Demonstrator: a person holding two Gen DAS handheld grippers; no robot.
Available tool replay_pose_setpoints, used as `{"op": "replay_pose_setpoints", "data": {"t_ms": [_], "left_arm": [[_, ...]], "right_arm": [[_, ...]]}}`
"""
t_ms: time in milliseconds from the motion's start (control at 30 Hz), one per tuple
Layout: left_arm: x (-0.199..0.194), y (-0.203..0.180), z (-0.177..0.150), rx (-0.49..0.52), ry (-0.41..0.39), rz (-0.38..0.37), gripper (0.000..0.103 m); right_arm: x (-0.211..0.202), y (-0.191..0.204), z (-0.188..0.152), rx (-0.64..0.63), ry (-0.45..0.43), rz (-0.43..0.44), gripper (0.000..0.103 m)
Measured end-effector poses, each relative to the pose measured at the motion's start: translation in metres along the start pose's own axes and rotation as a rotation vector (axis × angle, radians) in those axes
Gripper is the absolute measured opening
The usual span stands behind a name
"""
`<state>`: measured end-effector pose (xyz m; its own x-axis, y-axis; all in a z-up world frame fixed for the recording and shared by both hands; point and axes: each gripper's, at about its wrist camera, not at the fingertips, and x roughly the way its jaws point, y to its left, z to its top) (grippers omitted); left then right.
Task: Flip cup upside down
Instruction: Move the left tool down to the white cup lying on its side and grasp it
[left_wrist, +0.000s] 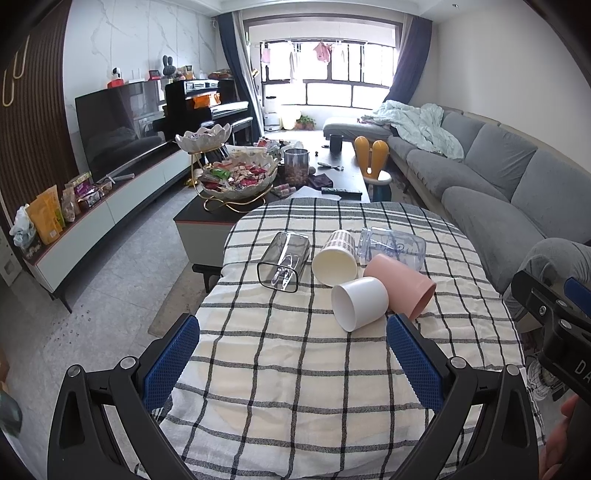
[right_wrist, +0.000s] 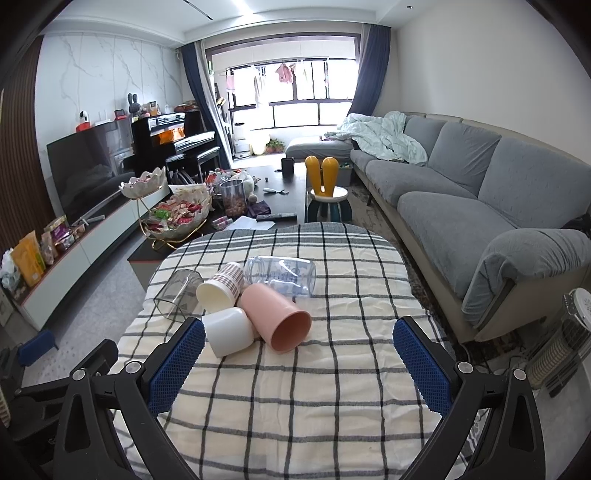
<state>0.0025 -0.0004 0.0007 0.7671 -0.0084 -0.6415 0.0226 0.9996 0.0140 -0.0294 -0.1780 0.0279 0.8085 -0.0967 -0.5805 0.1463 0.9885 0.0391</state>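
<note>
Several cups lie on their sides on the checked tablecloth (left_wrist: 295, 369): a white cup (left_wrist: 360, 302) (right_wrist: 229, 330), a pink cup (left_wrist: 402, 286) (right_wrist: 277, 317), a plaid paper cup (left_wrist: 336, 256) (right_wrist: 221, 288), a smoky square glass (left_wrist: 284, 260) (right_wrist: 177, 295) and a clear printed glass (left_wrist: 393, 245) (right_wrist: 282, 275). My left gripper (left_wrist: 293, 358) is open and empty, just short of the white cup. My right gripper (right_wrist: 299, 363) is open and empty, just short of the white and pink cups; it also shows at the right edge of the left wrist view (left_wrist: 554, 317).
A dark coffee table (left_wrist: 347, 173) with snack bowls (left_wrist: 240, 177) and a jar stands beyond the table. A grey sofa (right_wrist: 461, 206) runs along the right, a TV cabinet (left_wrist: 110, 199) along the left. A yellow-eared stool (right_wrist: 327, 184) stands behind.
</note>
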Motion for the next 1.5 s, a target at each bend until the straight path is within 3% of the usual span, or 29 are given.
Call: {"op": "replay_pose_setpoints", "data": {"t_ms": [333,633,767,1133,1333,1500], "left_arm": [[0.024,-0.01,0.005,0.088,0.026,-0.026,0.103],[0.058,-0.035,0.029,0.297,0.052,-0.097,0.103],[0.08,-0.055,0.038,0.445,0.095,-0.146,0.103],[0.144,-0.098,0.046,0.746,0.288,-0.287,0.102],[0.184,-0.116,0.042,0.86,0.463,-0.336,0.093],[0.202,-0.126,0.03,0.971,0.563,-0.348,0.088]], "right_arm": [[0.015,-0.001,0.006,0.035,0.042,-0.029,0.102],[0.055,-0.018,0.008,0.174,0.159,-0.055,0.102],[0.076,-0.03,0.01,0.266,0.223,-0.091,0.102],[0.132,-0.059,-0.004,0.522,0.414,-0.108,0.102],[0.16,-0.066,-0.011,0.609,0.493,-0.133,0.102],[0.18,-0.07,-0.022,0.664,0.561,-0.117,0.102]]}}
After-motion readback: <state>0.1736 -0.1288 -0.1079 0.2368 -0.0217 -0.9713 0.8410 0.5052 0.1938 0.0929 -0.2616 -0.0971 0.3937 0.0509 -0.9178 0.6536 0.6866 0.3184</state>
